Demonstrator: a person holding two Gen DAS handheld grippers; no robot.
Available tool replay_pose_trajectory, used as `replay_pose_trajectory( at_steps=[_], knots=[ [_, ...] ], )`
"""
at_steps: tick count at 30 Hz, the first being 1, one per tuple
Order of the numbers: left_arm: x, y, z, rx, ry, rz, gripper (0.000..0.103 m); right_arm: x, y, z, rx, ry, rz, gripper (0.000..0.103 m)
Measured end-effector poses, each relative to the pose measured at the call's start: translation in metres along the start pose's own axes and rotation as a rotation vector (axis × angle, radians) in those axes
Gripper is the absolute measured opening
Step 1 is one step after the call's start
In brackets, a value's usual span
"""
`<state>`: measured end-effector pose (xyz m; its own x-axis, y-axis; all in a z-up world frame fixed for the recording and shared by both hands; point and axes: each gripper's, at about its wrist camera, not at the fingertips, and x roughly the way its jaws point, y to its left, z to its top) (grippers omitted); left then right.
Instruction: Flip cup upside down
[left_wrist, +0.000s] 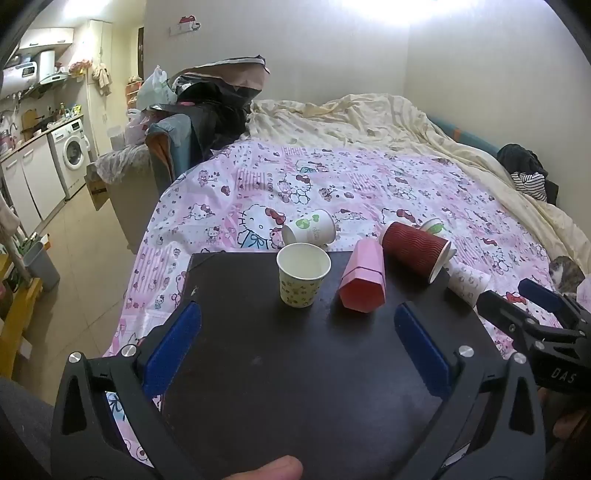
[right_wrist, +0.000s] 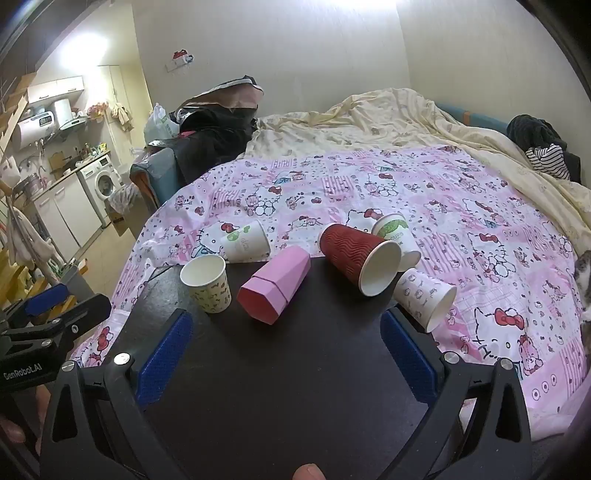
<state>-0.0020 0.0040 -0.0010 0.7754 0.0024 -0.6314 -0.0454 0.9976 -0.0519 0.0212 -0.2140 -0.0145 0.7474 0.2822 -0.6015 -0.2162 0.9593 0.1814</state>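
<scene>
Here's the yellow-patterned paper cup (left_wrist: 303, 275), standing upright on the dark table (left_wrist: 295, 369), mouth up, white inside, nothing in it that shows. From the left gripper (left_wrist: 297, 314) it sits just ahead of the jaws, a little toward the left one; from the right gripper (right_wrist: 286, 326) it's ahead and off beyond the left jaw. Both sets of blue-padded jaws stand wide apart, gripping nothing, touching nothing, hovering over bare tabletop. Beside the cup, straight ahead between the right gripper's jaws, a pink faceted box (right_wrist: 275, 284) lies on its side. Past it, toward the right jaw, a dark red ribbed cup (right_wrist: 356, 258) lies tipped over at the table's far edge, its open mouth facing this way. A white cup with a green print (right_wrist: 247, 240) lies behind the yellow one on the Hello Kitty bedspread (right_wrist: 480, 240), another green-print cup (right_wrist: 395, 232) lies behind the red one, and a small white patterned cup (right_wrist: 424, 295) lies beyond the right jaw. Both grippers point forward, held level and low, side by side; each shows at the edge of the other's view, and a fingertip (left_wrist: 269, 469) peeks in at the bottom.
</scene>
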Motion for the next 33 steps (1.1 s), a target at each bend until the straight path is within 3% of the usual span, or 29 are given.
replay_pose_trajectory(
  at_steps=[33],
  knots=[
    [0.002, 0.0027, -0.0024, 0.0, 0.006, -0.001, 0.103, 0.0006, -0.0013, 0.0004, -0.001, 0.0, -0.001, 0.103]
  ],
)
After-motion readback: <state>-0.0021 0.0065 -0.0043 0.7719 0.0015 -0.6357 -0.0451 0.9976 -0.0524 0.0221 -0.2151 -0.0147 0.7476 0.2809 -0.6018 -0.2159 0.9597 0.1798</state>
